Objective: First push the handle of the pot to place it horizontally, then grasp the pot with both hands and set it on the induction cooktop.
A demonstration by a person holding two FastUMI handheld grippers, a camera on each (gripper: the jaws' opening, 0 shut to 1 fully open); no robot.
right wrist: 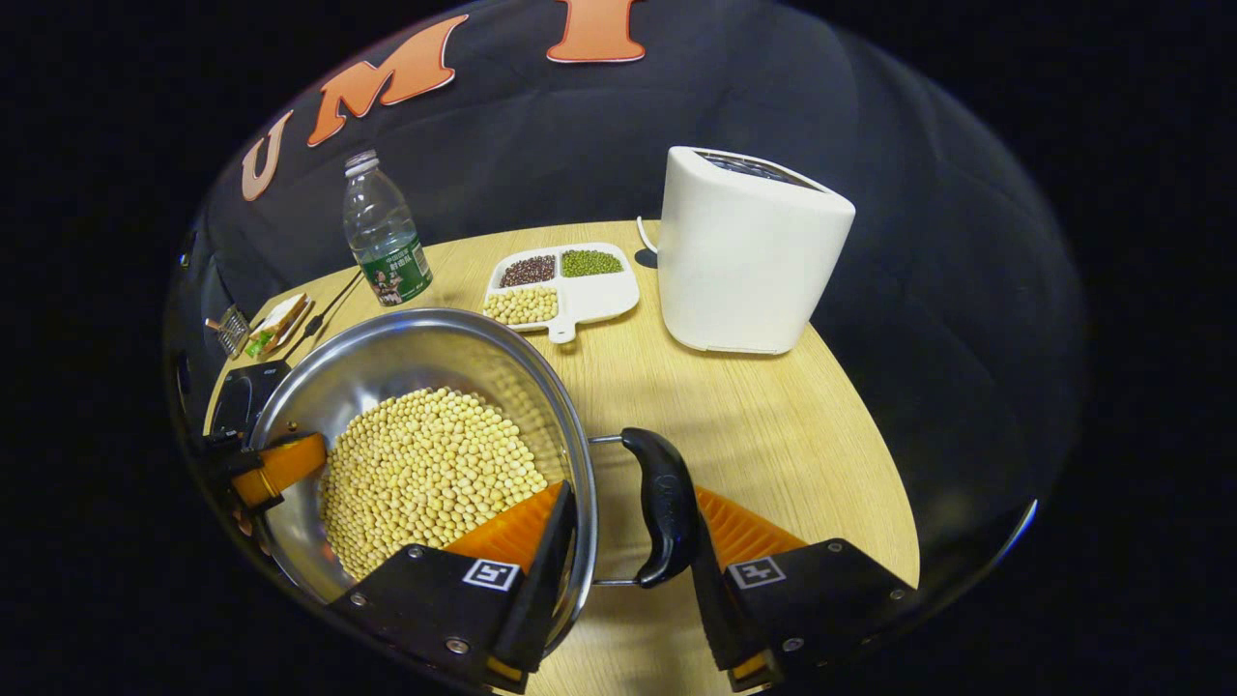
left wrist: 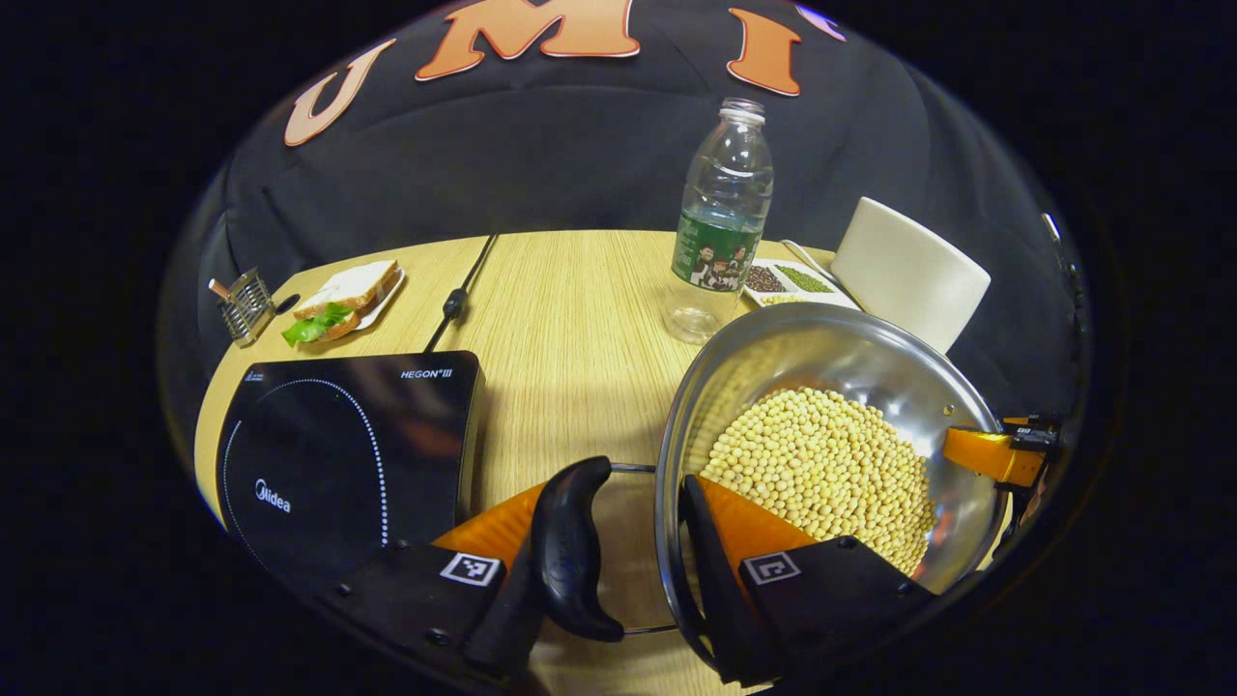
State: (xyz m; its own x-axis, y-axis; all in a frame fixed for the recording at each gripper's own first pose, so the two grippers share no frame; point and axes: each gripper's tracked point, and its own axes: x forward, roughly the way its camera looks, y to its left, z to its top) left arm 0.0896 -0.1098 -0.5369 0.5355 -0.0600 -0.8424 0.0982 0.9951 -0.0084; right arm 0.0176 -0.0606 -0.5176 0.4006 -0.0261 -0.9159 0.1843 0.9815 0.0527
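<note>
A: Pot (left wrist: pixel 850 367) sat on the wooden table (left wrist: pixel 570 319), full of soybeans (left wrist: pixel 821 464), just right of the induction cooktop (left wrist: pixel 338 445).

B: And my left gripper (left wrist: pixel 623 541)?

A: Spread apart, straddling the pot's near side. One finger was outside the black handle (left wrist: pixel 570 541), the other inside the rim; I couldn't tell whether both pressed.

B: My right gripper (right wrist: pixel 623 541) looked the same in its own view: one finger inside the pot (right wrist: pixel 406 358), one outside the other handle (right wrist: pixel 662 503).

A: Behind stood a water bottle (left wrist: pixel 720 222), a divided bean tray (right wrist: pixel 565 280), a white toaster (right wrist: pixel 744 251) and a sandwich (left wrist: pixel 343 295).
</note>
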